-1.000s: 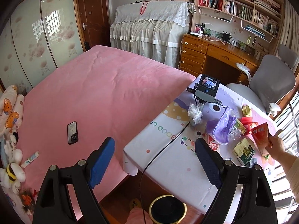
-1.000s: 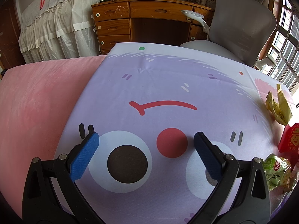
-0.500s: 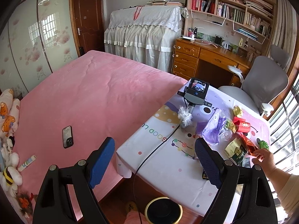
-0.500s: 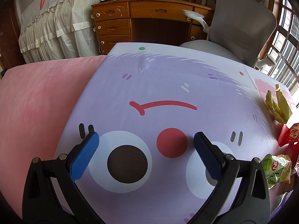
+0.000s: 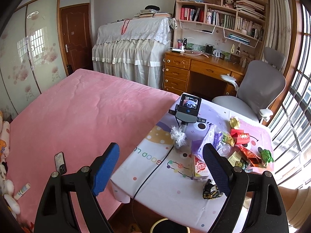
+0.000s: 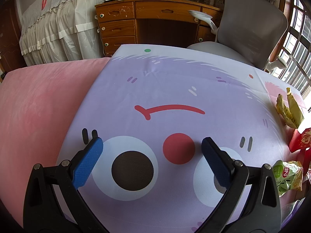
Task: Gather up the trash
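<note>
Trash lies scattered on the right half of the cartoon-print tablecloth [image 5: 165, 184]: a purple plastic bag [image 5: 206, 141], a yellow wrapper [image 5: 234, 122], a red packet [image 5: 241, 137], a green wrapper [image 5: 266, 155], an orange-red wrapper [image 5: 250, 156], a pink carton [image 5: 200, 168] and a black-gold wrapper [image 5: 210, 188]. My left gripper [image 5: 161, 167] hovers open above the table's near corner, holding nothing. My right gripper [image 6: 151, 155] rests open and empty on the cloth, its camera body [image 5: 188, 106] visible from the left wrist. To its right lie the yellow wrapper [image 6: 289, 110], red packet [image 6: 301, 139] and a green packet [image 6: 287, 174].
A round bin [image 5: 167, 226] stands on the floor below the table's near edge. A pink bed [image 5: 77, 112] with a phone [image 5: 60, 163] adjoins the table on the left. A grey chair [image 5: 256, 93] and wooden desk [image 5: 194, 71] stand behind. A sleeve [image 5: 295, 203] shows at lower right.
The left gripper has pulled back and higher. A hand that held a red packet over the trash has set it down and withdrawn. The right gripper has not moved.
</note>
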